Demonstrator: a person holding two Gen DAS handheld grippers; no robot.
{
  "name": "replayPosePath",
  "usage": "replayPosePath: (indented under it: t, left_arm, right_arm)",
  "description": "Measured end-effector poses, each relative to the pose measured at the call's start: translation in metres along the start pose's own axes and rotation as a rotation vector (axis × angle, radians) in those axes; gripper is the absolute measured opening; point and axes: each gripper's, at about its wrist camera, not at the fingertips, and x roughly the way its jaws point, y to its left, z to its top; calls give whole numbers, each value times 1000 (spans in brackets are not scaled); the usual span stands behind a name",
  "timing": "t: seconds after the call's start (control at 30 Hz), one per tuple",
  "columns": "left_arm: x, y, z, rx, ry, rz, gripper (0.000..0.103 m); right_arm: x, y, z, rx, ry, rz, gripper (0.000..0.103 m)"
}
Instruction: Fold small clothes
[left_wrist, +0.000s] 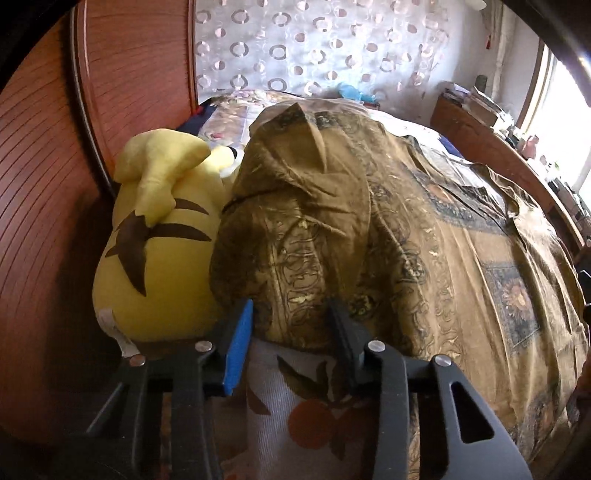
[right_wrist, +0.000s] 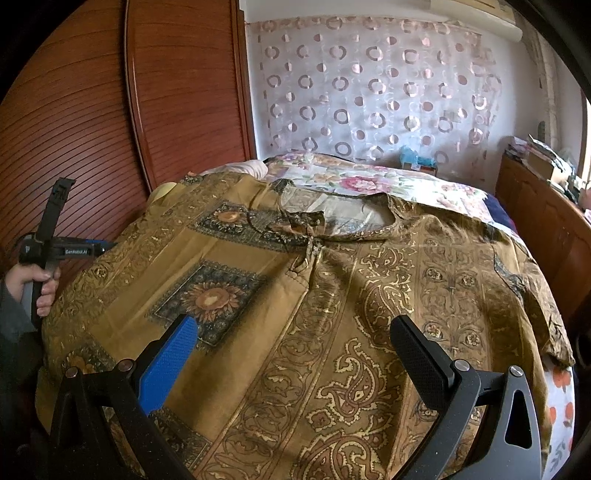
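Garment (right_wrist: 295, 314) hem between left gripper (left_wrist: 291, 332) pads (unclamped); right gripper (right_wrist: 295, 354) spread.

Right hand-held gripper (right_wrist: 295, 354) gaping over spread brown patterned shirt (right_wrist: 332, 295).

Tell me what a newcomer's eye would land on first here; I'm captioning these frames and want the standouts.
First the mustard-brown paisley garment, spread across most of the bed with its neckline toward the circle-patterned curtain. Next the big yellow plush toy, wedged between the garment's bunched edge and the reddish wooden wardrobe. The left gripper sits at that bunched edge; the right gripper hovers open above the cloth.
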Motion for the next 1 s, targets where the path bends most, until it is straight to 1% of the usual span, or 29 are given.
replayPosePath:
  t: [0.03,0.07,0.13,0.2,0.27,0.4,0.47,0.53,0.63,0.7,0.77,0.83,0.9,0.97,1.0]
  left_arm:
    - [-1,1,1,-1,-3,4,35]
    - [-1,3,1,-1,-7,14,24]
    - [-5,4,1,21,-25,72,4]
    - [-11,2,0,33,-44,57,4]
    - [-22,-5,2,59,-82,82,3]
    - [-46,-22,11,86,-166,71,3]
    - [-60,-39,19,116,-202,35,3]
    - [-67,-54,24,144,-222,15,3]
    - [-71,-84,31,210,-229,-26,3]
    - [-70,-102,29,243,-224,-40,3]
    - [-67,-114,26,264,-211,-49,4]
    - [-67,-117,21,263,-207,-79,5]
    - [-68,-116,19,251,-199,-106,14]
    - [-74,-112,15,232,-209,-114,34]
    - [-78,-106,14,219,-220,-118,39]
  right_arm:
    - [0,0,-1,1,0,0,103]
    - [-1,-1,-2,2,0,-1,103]
    - [-1,-2,-3,5,0,-6,103]
    - [-1,-4,-4,10,1,-9,103]
    - [-1,-6,-4,13,4,-11,103]
    - [-2,-7,-6,24,9,-17,103]
    - [-2,-8,-5,27,10,-21,103]
    - [-5,-9,-6,32,10,-24,103]
    - [-10,-9,-7,41,6,-25,103]
    - [-12,-9,-8,44,5,-25,103]
    - [-13,-8,-10,45,7,-22,103]
    - [-13,-8,-10,43,9,-21,103]
    - [-13,-8,-12,42,11,-19,103]
    - [-15,-9,-12,43,11,-16,103]
    - [-15,-10,-11,44,12,-15,103]
